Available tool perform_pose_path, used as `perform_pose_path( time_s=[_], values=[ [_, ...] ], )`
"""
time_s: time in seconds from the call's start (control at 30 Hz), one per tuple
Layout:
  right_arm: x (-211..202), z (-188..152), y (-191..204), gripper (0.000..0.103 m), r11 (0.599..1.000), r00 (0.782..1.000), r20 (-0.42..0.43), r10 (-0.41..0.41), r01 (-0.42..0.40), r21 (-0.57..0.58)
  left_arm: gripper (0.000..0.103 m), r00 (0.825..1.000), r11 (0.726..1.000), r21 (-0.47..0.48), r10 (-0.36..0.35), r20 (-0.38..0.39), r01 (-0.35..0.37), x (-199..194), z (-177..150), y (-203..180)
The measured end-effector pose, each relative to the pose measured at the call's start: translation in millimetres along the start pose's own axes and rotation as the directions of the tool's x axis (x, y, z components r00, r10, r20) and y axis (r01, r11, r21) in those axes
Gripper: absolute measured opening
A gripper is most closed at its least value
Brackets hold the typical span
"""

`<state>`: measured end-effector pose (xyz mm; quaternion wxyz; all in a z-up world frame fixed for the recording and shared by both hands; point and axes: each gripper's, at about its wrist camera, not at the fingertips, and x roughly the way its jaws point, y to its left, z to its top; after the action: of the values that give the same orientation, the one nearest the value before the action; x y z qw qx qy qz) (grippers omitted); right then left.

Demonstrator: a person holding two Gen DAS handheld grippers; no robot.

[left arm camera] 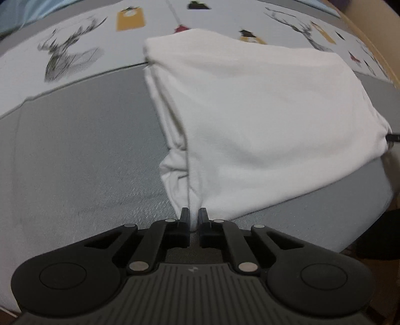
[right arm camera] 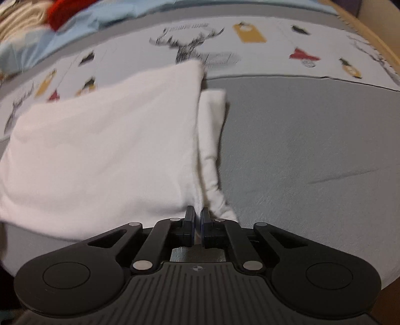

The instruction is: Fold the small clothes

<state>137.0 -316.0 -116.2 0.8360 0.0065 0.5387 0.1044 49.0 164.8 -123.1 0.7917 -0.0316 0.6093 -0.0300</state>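
So the whole scene is laid out on a bed point(left arm camera: 75, 155), grey bedding up front with a printed sheet point(right arm camera: 275, 50) of stags and tags further back, and some light blue fabric point(right arm camera: 75, 22) plus a red bit is glimpsed at the far edge in the right wrist view, too blurred to be identified. The white garment point(left arm camera: 262, 112) is spread across the grey part, reaching onto the printed strip at its far end. As for progress, it looks partway there: the sides appear to have been tucked in already, since a narrower folded layer is seen peeking out along each long edge, so a tidy rectangle is already formed. What's probably left is the fold bringing the near end over to the far end, and that seems to be the step being set up, though that's a guess. The near hem is pinched at both corners: the left gripper point(left arm camera: 194, 212) is clamped tight on the corner at its side, with cloth visibly caught between the jaws, and the right gripper point(right arm camera: 197, 212) is closed on the opposite near corner the same way. The rest of the garment is stretched away from both grippers, lying flat-ish on the bed.
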Motion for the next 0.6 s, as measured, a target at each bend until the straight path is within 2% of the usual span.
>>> perform_pose_path(
  time_s=[0.1, 0.17, 0.23, 0.33, 0.43, 0.5, 0.53, 0.6],
  values=[
    [13.2, -4.2, -8.2, 0.004, 0.999, 0.997, -0.074, -0.034, 0.036, 0.020, 0.007, 0.998, 1.000, 0.000, 0.015, -0.064, -0.015, 10.0, -6.5, 4.0],
    [17.7, -4.4, -5.6, 0.005, 0.998, 0.994, -0.093, -0.059, 0.059, 0.002, 0.012, 0.997, 1.000, 0.007, 0.022, -0.069, -0.022, 9.4, -6.4, 3.6],
    [15.1, -3.0, 0.0, 0.006, 0.996, 0.993, -0.078, -0.086, 0.085, -0.024, 0.013, 0.999, 1.000, -0.017, 0.025, -0.025, -0.025, 0.6, -2.8, 6.0],
    [3.7, -1.5, 8.7, 0.008, 0.990, 0.992, -0.011, -0.127, 0.126, -0.066, 0.013, 0.994, 0.999, -0.036, 0.020, 0.109, -0.016, -23.0, 2.5, 7.3],
    [-9.7, -0.7, 15.3, 0.008, 0.986, 0.986, 0.092, -0.137, 0.145, -0.085, 0.013, 0.990, 0.999, -0.037, -0.015, 0.142, 0.021, -26.2, 5.5, 2.4],
    [-7.8, 0.1, 14.8, 0.010, 0.987, 0.988, 0.092, -0.121, 0.129, -0.095, 0.013, 0.995, 1.000, -0.007, -0.020, 0.097, 0.021, -15.1, 5.4, -2.6],
    [-1.5, -0.1, 15.5, 0.012, 0.986, 0.991, 0.064, -0.119, 0.126, -0.108, 0.013, 0.999, 1.000, 0.014, -0.010, 0.038, 0.009, -3.2, 4.7, -3.2],
    [17.0, -4.4, 17.8, 0.014, 0.977, 0.987, -0.037, -0.155, 0.148, -0.151, 0.014, 0.996, 0.995, 0.069, 0.072, -0.059, -0.068, 16.9, -1.0, -11.8]
  ],
)
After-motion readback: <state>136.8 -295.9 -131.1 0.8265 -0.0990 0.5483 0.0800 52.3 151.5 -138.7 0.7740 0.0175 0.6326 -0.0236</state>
